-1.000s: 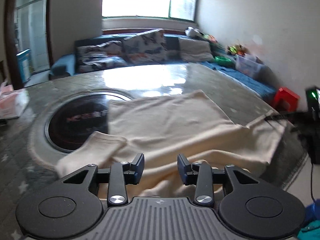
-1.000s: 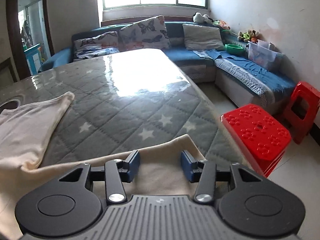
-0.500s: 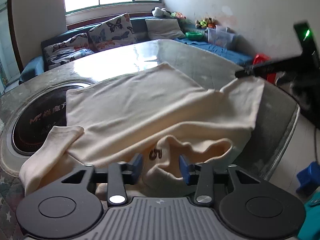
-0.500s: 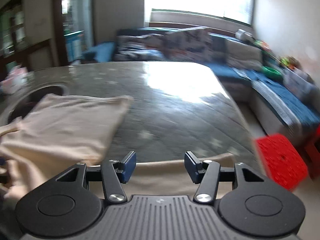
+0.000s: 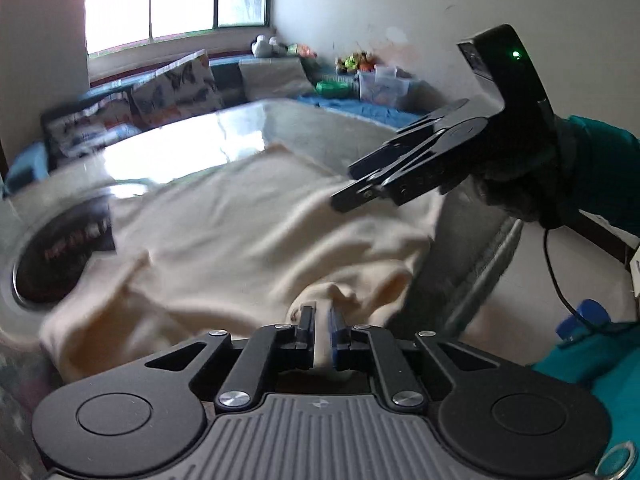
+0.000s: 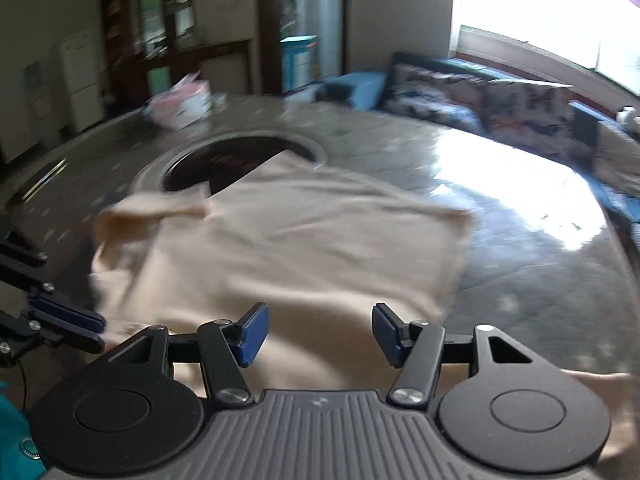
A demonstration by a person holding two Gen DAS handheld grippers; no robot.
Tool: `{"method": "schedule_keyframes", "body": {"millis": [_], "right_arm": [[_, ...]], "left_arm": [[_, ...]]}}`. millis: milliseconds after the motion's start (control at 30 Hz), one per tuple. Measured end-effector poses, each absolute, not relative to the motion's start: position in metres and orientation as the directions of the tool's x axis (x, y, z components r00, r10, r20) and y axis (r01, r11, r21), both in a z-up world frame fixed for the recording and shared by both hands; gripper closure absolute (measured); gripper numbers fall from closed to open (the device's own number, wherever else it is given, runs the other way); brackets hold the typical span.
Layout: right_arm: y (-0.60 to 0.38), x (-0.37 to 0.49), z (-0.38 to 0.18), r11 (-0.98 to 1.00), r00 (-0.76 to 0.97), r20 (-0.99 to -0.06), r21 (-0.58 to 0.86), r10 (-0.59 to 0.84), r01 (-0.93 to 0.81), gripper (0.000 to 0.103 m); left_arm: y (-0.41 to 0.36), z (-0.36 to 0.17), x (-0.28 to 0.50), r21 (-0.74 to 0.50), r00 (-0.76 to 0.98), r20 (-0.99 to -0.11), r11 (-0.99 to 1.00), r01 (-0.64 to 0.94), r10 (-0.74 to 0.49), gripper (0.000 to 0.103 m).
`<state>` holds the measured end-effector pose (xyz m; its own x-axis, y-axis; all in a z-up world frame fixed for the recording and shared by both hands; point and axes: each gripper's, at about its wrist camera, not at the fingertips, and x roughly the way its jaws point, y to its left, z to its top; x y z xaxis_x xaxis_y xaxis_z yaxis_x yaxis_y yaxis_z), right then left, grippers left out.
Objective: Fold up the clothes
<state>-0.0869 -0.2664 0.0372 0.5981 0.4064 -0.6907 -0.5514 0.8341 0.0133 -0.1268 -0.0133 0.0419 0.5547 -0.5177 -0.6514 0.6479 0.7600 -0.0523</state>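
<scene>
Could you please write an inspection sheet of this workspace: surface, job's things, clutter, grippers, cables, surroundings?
Surface: round table with a grey star-patterned cover under a glossy sheet; a dark round inset in its middle.
Job's things: cream shirt spread on the table, one edge over the inset, near edge bunched.
Clutter: pink pack on the far side of the table.
Grippers: left gripper shut on the shirt's near edge; right gripper open above the cloth, holding nothing.
Cables: thin black cable hanging below the right gripper's handle.
Surroundings: blue sofa with patterned cushions under a bright window; toys and a clear storage box at the wall.
</scene>
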Motion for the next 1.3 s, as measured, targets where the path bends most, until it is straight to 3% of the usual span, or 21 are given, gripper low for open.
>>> {"method": "schedule_keyframes", "body": {"millis": [300, 633, 833, 1100, 1167, 1233, 1300], "right_arm": [[-0.241, -0.128, 0.013, 0.712, 0.446, -0.760, 0.031, 0.472, -0.702, 0.047], [-0.251, -0.152, 0.030, 0.634, 0.361, -0.779, 0.060, 0.513, -0.771, 0.048], [-0.273, -0.120, 0.050, 0.736, 0.487, -0.730, 0.032, 0.479, -0.676, 0.047], [-0.273, -0.063, 0.020, 0.830, 0.535, -0.735, 0.067, 0.417, -0.554, 0.047], [-0.278, -0.059, 0.013, 0.839, 0.536, -0.739, 0.073, 0.409, -0.540, 0.047], [-0.283, -0.058, 0.011, 0.841, 0.539, -0.738, 0.072, 0.406, -0.535, 0.047], [-0.288, -0.058, 0.011, 0.849, 0.544, -0.744, 0.059, 0.389, -0.526, 0.047]], "left_arm": [[-0.001, 0.059, -0.102, -0.078, 0.636, -0.592, 0.821, 0.566, -0.495, 0.093], [-0.034, 0.015, -0.058, -0.146, 0.568, -0.662, 0.828, 0.541, -0.489, 0.093], [-0.031, 0.013, -0.080, -0.168, 0.535, -0.651, 0.790, 0.590, -0.538, 0.090], [-0.032, 0.019, -0.087, -0.179, 0.508, -0.652, 0.765, 0.618, -0.563, 0.087], [-0.029, 0.023, -0.084, -0.175, 0.525, -0.647, 0.777, 0.604, -0.554, 0.083], [-0.023, 0.028, -0.074, -0.177, 0.555, -0.638, 0.802, 0.570, -0.534, 0.066], [-0.017, 0.031, -0.061, -0.177, 0.592, -0.631, 0.836, 0.520, -0.502, 0.056]]}}
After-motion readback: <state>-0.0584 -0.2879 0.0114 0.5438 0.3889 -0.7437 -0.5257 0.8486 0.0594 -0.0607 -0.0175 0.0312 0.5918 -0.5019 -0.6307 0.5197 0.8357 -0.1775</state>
